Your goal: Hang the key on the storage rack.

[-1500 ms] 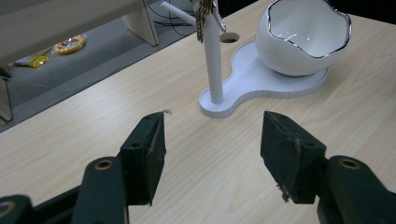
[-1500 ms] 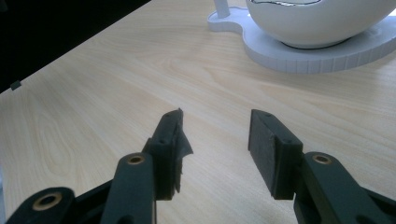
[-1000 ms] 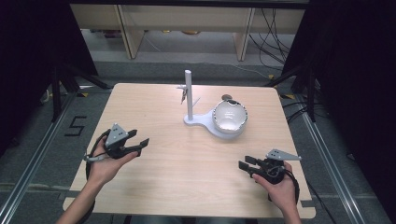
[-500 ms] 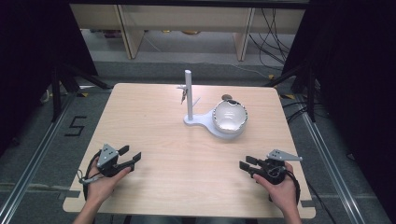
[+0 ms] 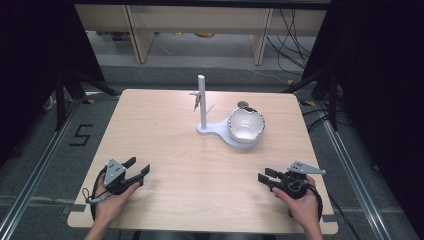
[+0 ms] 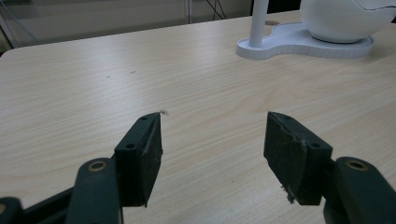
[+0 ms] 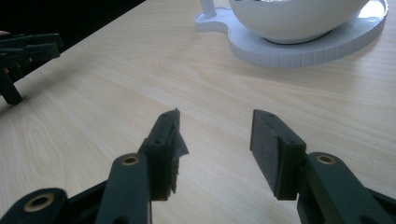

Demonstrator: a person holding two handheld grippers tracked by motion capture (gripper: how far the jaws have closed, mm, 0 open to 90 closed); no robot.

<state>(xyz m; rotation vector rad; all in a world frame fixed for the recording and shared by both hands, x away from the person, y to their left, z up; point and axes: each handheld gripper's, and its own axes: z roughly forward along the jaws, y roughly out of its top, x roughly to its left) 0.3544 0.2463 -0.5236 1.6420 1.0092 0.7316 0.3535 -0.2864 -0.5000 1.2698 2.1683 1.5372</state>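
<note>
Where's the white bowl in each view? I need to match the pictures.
High view: white bowl right of centre, far half of the table, on the white stand base.
Left gripper view: top right corner.
Right gripper view: top, right of centre.
Shared landmark: the stand's upright white post.

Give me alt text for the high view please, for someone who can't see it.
A person's hands hold the left gripper and the right gripper, both open, low over a light wooden table. Farther back stands a white stand with an upright post, carrying a white bowl.
</note>
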